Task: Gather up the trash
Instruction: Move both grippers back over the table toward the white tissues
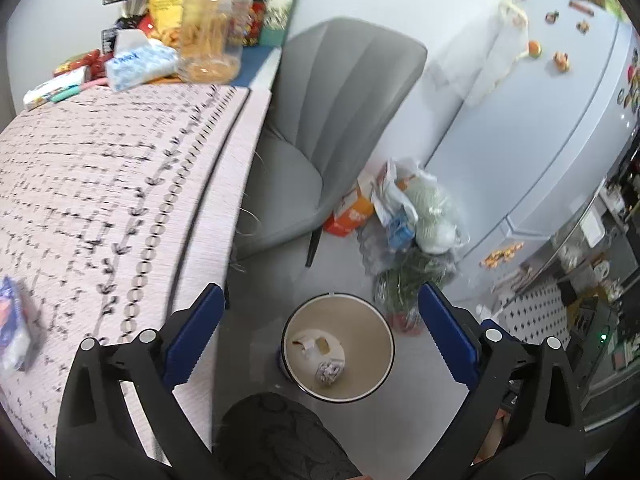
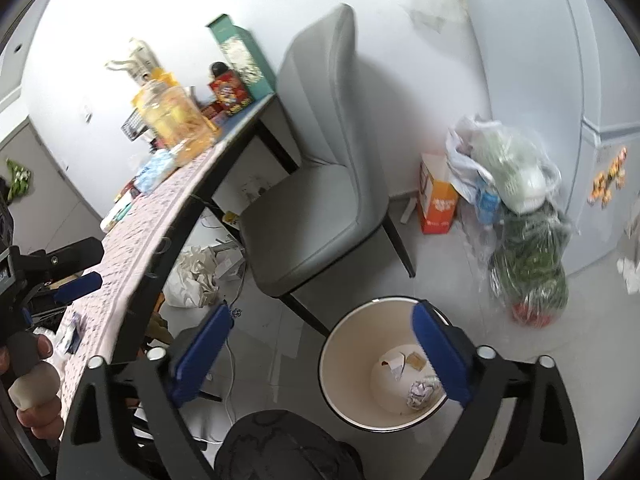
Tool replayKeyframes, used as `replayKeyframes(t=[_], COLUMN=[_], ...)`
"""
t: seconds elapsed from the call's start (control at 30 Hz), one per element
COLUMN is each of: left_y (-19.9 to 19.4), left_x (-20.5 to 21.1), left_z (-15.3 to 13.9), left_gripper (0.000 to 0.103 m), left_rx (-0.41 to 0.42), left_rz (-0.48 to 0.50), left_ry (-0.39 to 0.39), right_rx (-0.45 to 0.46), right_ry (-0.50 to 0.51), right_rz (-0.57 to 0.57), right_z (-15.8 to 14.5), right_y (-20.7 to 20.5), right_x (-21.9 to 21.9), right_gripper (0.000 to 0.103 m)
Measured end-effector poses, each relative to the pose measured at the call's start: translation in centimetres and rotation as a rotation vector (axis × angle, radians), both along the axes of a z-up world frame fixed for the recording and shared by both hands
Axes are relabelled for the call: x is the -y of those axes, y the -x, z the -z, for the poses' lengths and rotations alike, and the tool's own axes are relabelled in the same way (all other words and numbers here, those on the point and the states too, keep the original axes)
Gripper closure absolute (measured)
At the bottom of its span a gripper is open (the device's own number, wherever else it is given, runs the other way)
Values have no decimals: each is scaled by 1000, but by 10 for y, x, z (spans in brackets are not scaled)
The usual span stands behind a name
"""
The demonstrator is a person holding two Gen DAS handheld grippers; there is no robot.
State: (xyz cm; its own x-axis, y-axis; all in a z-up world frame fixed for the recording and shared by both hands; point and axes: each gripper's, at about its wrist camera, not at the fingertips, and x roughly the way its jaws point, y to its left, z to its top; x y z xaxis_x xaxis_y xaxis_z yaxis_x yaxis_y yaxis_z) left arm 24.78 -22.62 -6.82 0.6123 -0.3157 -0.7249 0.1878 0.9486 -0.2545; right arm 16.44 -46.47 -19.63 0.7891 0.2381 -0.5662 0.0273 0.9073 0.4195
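A round cream-lined trash bin stands on the floor beside the table. It holds a crumpled paper ball and torn white scraps. My left gripper is open and empty, held above the bin beside the table edge. My right gripper is open and empty, also above the bin. A crumpled blue-and-white wrapper lies on the patterned tablecloth. The left gripper also shows in the right wrist view, over the table.
A grey chair stands at the table. Bags and an orange box sit on the floor by the fridge. A jar, tissues and boxes crowd the table's far end. Crumpled paper lies under the table.
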Motion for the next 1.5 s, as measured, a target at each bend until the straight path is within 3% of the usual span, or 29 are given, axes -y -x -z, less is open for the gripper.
replayKeyframes(t=[0.37, 0.7, 1.23, 1.5], left_y=[47, 87, 145, 169], left_x=[-73, -135, -183, -203], left_z=[-40, -65, -76, -67], left_gripper=[6, 6, 6, 6], left_rx=[129, 271, 382, 375], left_rz=[-83, -265, -342, -332], left_ry=[99, 127, 80, 72], right_rx=[95, 131, 146, 188], right_ry=[63, 104, 75, 92], right_rz=[-20, -61, -135, -197], right_z=[-59, -91, -104, -107], right_y=[19, 33, 48, 63], right_x=[-58, -113, -176, -189], right_gripper=[7, 7, 7, 7])
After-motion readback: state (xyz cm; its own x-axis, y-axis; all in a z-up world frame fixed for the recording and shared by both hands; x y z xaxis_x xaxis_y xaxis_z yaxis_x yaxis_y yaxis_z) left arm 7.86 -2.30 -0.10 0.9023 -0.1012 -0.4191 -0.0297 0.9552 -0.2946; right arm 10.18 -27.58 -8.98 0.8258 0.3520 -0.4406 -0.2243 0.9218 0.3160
